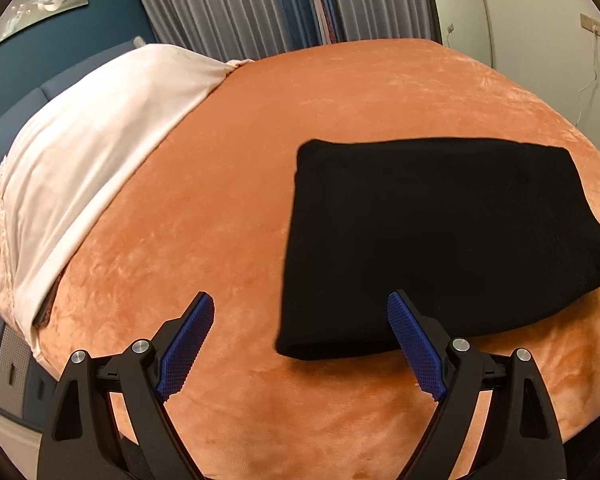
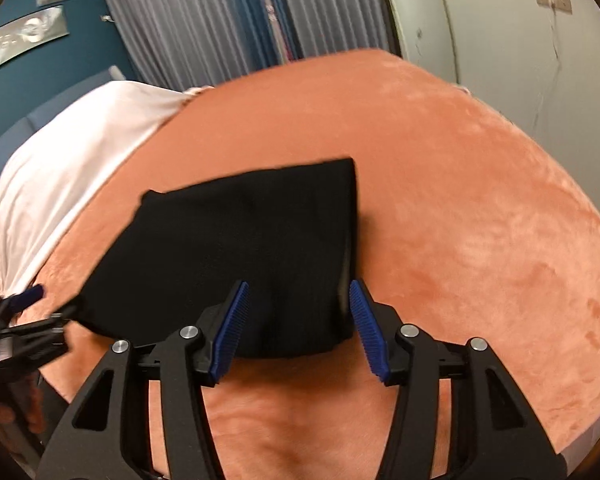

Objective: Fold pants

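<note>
Both grippers, left & right, jaws apart, empty; black folded pants just ahead look soft, light, floppy — prob pinch a near corner thru all layers.

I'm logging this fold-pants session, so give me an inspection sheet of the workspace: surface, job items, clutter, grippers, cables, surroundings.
Surface: bed with orange plush blanket, lightly rumpled.
Job's things: black pants folded into a compact rectangle, lying flat on the blanket.
Clutter: cream sheet across the bed's left end; nothing else seen on the blanket.
Grippers: left gripper open, holding nothing, its right finger in front of the pants' near edge; right gripper open, holding nothing, framing the pants' near right corner.
Cables: white cable hanging from a wall outlet.
Surroundings: grey curtains, teal wall with pictures, pale wall to the right.
</note>
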The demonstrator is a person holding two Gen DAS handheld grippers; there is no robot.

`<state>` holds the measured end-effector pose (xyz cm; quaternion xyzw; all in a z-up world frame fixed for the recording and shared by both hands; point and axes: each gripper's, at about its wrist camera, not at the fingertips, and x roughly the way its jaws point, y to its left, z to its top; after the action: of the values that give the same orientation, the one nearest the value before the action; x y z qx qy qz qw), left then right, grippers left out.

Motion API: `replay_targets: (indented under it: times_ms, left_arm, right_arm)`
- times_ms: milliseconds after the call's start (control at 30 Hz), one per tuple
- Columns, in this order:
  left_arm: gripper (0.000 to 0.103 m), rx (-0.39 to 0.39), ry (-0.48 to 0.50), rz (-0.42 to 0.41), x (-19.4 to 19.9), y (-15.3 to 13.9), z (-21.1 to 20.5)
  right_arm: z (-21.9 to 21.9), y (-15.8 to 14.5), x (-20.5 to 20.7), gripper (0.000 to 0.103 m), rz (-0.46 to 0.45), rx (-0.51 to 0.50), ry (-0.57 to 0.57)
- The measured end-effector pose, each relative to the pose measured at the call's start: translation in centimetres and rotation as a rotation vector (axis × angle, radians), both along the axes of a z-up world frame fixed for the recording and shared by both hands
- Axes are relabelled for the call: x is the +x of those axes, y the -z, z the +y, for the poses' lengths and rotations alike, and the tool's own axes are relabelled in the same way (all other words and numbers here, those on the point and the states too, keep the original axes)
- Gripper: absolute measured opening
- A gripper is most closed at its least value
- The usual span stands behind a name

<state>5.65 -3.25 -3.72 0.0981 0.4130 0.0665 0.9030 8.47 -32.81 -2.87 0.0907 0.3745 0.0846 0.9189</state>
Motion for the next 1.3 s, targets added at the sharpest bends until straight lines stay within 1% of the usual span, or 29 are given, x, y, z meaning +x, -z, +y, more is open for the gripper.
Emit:
replay_targets:
  times_ms: [33,67,100,133,200,300,400,467,533,567,600,667,700,733,767,800,833,900,933,967,1000,1067,1100,1133,1200,1233,1267,1300]
  left_arm:
    - [0.086,-0.008,0.001,0.005,0.1,0.1,-0.2]
    - [0.086,-0.008,0.003,0.008,0.0,0.1,-0.5]
    - [0.086,0.000,0.004,0.007,0.0,0.1,-0.8]
    - [0.086,0.006,0.006,0.008,0.0,0.2,-1.0]
    - [0.086,0.013,0.012,0.011,0.0,0.3,-1.3]
    - [0.086,0.009,0.017,0.015,0.2,0.4,-1.6]
    - [0.086,0.006,0.018,0.015,0.4,0.4,-1.6]
    - [0.086,0.005,0.017,0.018,0.6,0.5,-1.7]
    - [0.086,0.005,0.015,0.024,0.8,0.7,-1.8]
    - [0.086,0.005,0.013,0.028,1.0,0.9,-1.9]
    - [0.086,0.003,0.010,0.034,1.1,1.1,-1.9]
    - [0.086,0.001,0.009,0.045,1.3,1.5,-1.9]
    - [0.086,0.003,0.011,0.048,1.3,1.6,-2.0]
    - [0.086,0.008,0.015,0.053,1.4,1.9,-2.0]
    - [0.087,0.014,0.016,0.058,1.5,2.2,-2.1]
    - [0.087,0.016,0.018,0.067,1.7,2.6,-2.0]
    - [0.087,0.012,0.018,0.075,2.0,3.0,-1.9]
    - [0.087,-0.009,0.011,0.090,2.4,3.6,-1.5]
    - [0.087,-0.016,0.007,0.089,2.4,3.7,-1.4]
    - [0.087,-0.025,0.008,0.086,2.3,3.6,-1.2]
    - [0.087,-0.035,0.009,0.082,2.2,3.4,-1.0]
    - [0.087,-0.054,0.006,0.077,2.1,3.1,-0.7]
    - [0.087,-0.067,0.004,0.073,1.8,2.9,-0.5]
    - [0.087,-0.075,0.004,0.072,1.7,2.7,-0.5]
    - [0.087,-0.079,0.007,0.067,1.4,2.2,-0.4]
    - [0.087,-0.076,0.009,0.067,1.3,2.1,-0.5]
    - [0.087,-0.074,0.014,0.064,1.0,1.9,-0.5]
    - [0.087,-0.070,0.017,0.058,0.8,1.7,-0.4]
  right_arm:
    - [0.4,-0.1,-0.3,0.040,-0.007,-0.017,-0.003]
    - [0.8,-0.2,-0.5,0.035,-0.015,-0.031,-0.012]
    - [0.9,-0.1,-0.2,0.028,-0.016,-0.039,-0.022]
    - [1.2,0.0,-0.2,0.025,-0.014,-0.050,-0.029]
    - [1.6,0.1,0.1,0.023,-0.019,-0.055,-0.033]
    - [1.6,-0.3,0.1,0.021,-0.031,-0.048,-0.032]
    - [0.9,-1.5,-0.4,0.021,-0.061,0.009,-0.017]
    - [1.2,-2.3,-0.4,0.021,-0.068,0.023,-0.040]
    - [2.4,-2.5,-0.4,0.021,-0.068,0.021,-0.090]
    - [3.0,-2.3,-0.2,0.021,-0.061,0.010,-0.111]
    - [3.6,-1.2,0.5,0.021,-0.030,-0.031,-0.120]
    - [3.2,1.0,1.8,0.021,0.023,-0.089,-0.075]
    - [2.0,2.7,2.6,0.011,0.060,-0.096,-0.031]
    - [0.7,3.8,3.1,0.004,0.072,-0.047,-0.012]
    - [-0.9,4.4,3.4,0.000,0.071,0.042,0.007]
    - [-1.4,4.5,3.7,0.000,0.088,0.084,0.007]
    - [-1.2,4.1,3.9,0.000,0.098,0.079,0.003]
    - [-0.1,2.6,3.8,0.000,0.095,0.015,-0.008]
    - [0.4,1.2,3.5,0.001,0.069,0.017,-0.015]
    - [0.7,0.3,3.3,0.005,0.046,0.027,-0.020]
    - [1.1,-1.1,3.4,0.005,0.010,0.035,-0.032]
    - [2.3,-2.7,4.3,0.005,-0.026,0.004,-0.056]
    - [3.1,-2.9,5.6,0.005,-0.023,-0.022,-0.073]
    - [3.5,-2.7,7.0,0.005,-0.002,-0.030,-0.092]
    - [3.8,-0.3,10.5,0.005,0.078,-0.055,-0.089]
    - [3.7,1.5,12.2,0.005,0.125,-0.094,-0.065]
    - [3.5,3.0,13.4,0.000,0.157,-0.143,-0.034]
    - [2.9,4.8,14.6,0.000,0.171,-0.134,-0.030]
